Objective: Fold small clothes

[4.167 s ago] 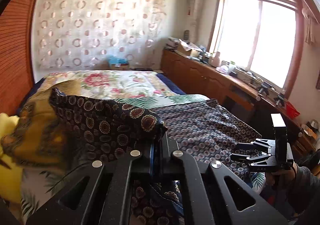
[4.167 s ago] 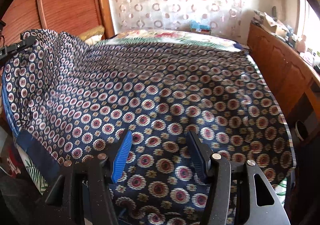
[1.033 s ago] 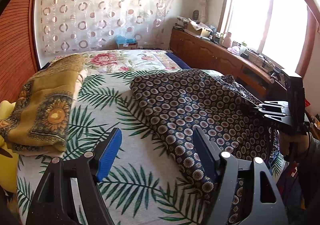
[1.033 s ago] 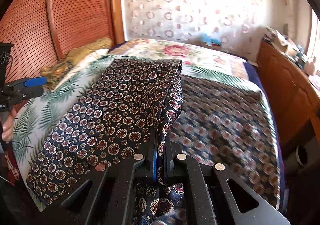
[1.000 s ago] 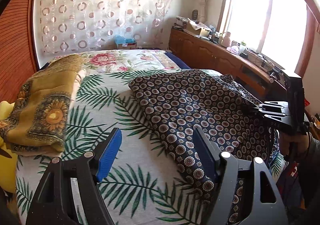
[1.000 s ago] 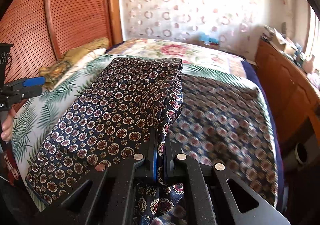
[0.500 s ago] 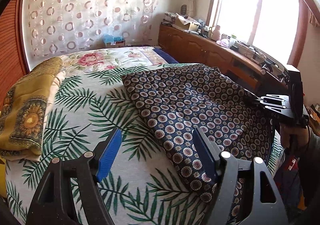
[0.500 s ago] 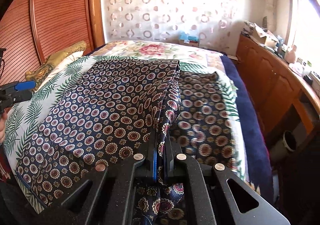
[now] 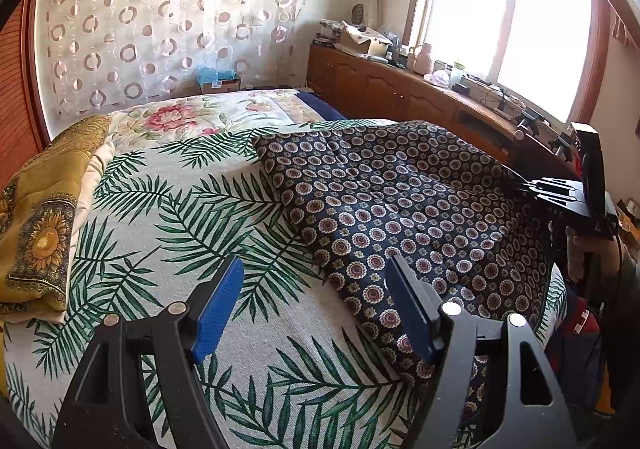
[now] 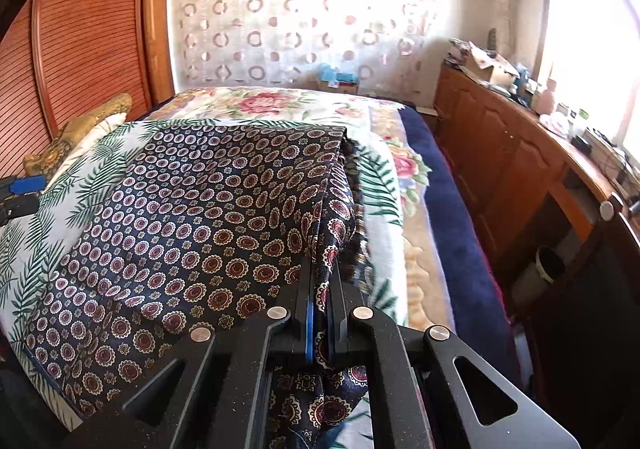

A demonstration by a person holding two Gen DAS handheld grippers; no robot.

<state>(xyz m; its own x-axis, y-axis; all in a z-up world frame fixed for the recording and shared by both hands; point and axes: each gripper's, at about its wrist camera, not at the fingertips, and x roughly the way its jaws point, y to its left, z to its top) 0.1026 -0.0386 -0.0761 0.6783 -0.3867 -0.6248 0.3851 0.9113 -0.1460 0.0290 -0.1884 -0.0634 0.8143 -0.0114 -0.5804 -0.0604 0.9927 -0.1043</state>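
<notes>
My right hand-held gripper [image 10: 322,313] is clenched on the near edge of the dark patterned cloth [image 10: 208,217], which lies doubled on the bed [image 10: 384,185] straight ahead of it; I judge I am pinching that edge so the fold stays aligned while the layers settle. My left hand-held gripper [image 9: 316,309] hangs released above the leaf-print bedcover, the cloth just to its right, free, I think, to take another corner. A folded yellow cloth [image 9: 44,217] sits far to its left.
</notes>
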